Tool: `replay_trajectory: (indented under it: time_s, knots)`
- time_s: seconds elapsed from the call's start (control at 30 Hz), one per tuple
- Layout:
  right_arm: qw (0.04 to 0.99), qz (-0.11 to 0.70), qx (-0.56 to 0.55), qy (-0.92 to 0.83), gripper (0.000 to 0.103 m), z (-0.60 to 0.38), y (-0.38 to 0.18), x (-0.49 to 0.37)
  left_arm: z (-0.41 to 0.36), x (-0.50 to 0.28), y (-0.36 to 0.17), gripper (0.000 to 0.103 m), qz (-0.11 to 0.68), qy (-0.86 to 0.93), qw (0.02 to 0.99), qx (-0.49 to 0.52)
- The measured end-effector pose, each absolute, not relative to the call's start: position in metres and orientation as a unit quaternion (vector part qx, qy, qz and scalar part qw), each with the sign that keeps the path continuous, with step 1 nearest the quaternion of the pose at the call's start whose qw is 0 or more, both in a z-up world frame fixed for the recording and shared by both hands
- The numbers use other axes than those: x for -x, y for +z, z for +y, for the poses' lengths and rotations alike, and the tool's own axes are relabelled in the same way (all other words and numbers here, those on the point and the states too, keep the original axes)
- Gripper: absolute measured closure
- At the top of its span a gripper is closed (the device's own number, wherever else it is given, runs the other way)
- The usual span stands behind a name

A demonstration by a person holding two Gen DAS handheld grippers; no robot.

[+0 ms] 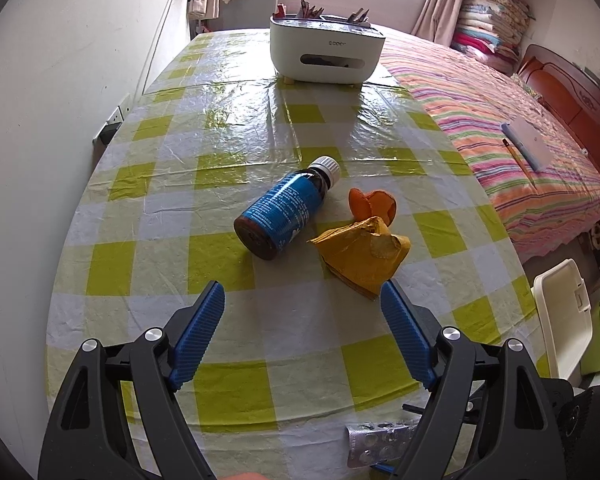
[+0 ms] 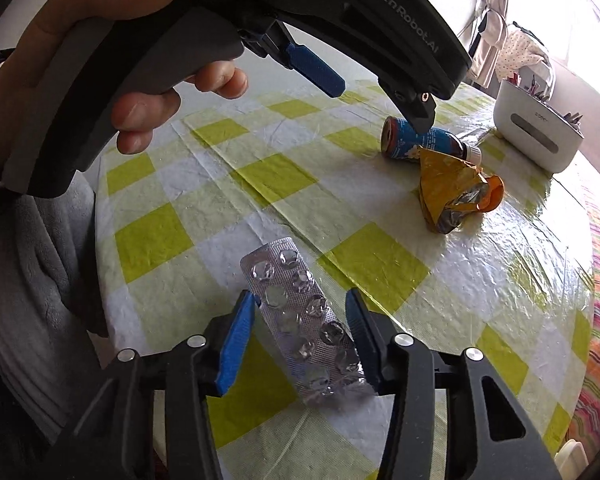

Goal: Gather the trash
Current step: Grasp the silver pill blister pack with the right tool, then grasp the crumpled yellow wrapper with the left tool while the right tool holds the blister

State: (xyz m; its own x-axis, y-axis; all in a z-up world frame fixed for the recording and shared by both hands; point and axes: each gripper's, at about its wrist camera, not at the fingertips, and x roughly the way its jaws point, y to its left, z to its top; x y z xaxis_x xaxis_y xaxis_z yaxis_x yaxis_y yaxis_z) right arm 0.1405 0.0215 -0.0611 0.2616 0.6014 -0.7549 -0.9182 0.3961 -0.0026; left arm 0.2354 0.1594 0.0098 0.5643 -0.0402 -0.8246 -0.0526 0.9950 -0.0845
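On the green-checked tablecloth [image 1: 160,216] lies a brown bottle [image 1: 284,208] with a blue label and white cap. A crumpled yellow wrapper [image 1: 364,256] and orange peel [image 1: 374,204] sit just right of it. My left gripper [image 1: 302,288] hovers open a little short of them, with nothing between its pads. In the right wrist view a silver blister pack [image 2: 300,320] sits lengthwise between the blue pads of my right gripper [image 2: 300,294], which press on its two long edges. The bottle [image 2: 404,146], the wrapper [image 2: 444,188] and a person's hand [image 2: 100,40] holding the left gripper show beyond.
A white tabletop bin [image 1: 326,46] with scraps sticking out stands at the table's far end. A bed with a striped cover [image 1: 500,120] adjoins the table on the right, with a notebook [image 1: 528,142] on it. A wall runs along the left. A white container [image 1: 560,312] stands on the floor.
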Motion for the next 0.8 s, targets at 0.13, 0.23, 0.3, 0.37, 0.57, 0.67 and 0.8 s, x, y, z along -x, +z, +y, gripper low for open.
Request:
replay_trajectory:
  time_s: [0.13, 0.23, 0.3, 0.37, 0.57, 0.67, 0.8]
  knots:
    - [0.769, 0.332, 0.224, 0.498, 0.072, 0.013, -0.06, -0.137, 0.152, -0.241, 0.01, 0.024, 0.473, 0.0, 0.88, 0.052]
    - [0.782, 0.326, 0.198, 0.492, 0.072, 0.004, -0.056, -0.138, 0.148, -0.246, 0.011, 0.024, 0.477, -0.004, 0.876, 0.065]
    - [0.794, 0.317, 0.174, 0.488, 0.072, -0.005, -0.05, -0.139, 0.145, -0.25, 0.012, 0.024, 0.478, -0.007, 0.875, 0.075]
    - [0.804, 0.31, 0.147, 0.484, 0.072, -0.015, -0.043, -0.14, 0.142, -0.254, 0.012, 0.024, 0.479, -0.008, 0.874, 0.083]
    - [0.828, 0.3, 0.077, 0.467, 0.072, -0.037, -0.029, -0.148, 0.125, -0.272, -0.002, 0.024, 0.504, 0.002, 0.86, 0.076]
    - [0.838, 0.29, 0.052, 0.46, 0.072, -0.044, -0.023, -0.149, 0.117, -0.282, -0.008, 0.024, 0.511, 0.014, 0.858, 0.058]
    - [0.845, 0.285, 0.025, 0.452, 0.072, -0.057, -0.018, -0.151, 0.114, -0.292, -0.015, 0.024, 0.515, 0.024, 0.855, 0.055]
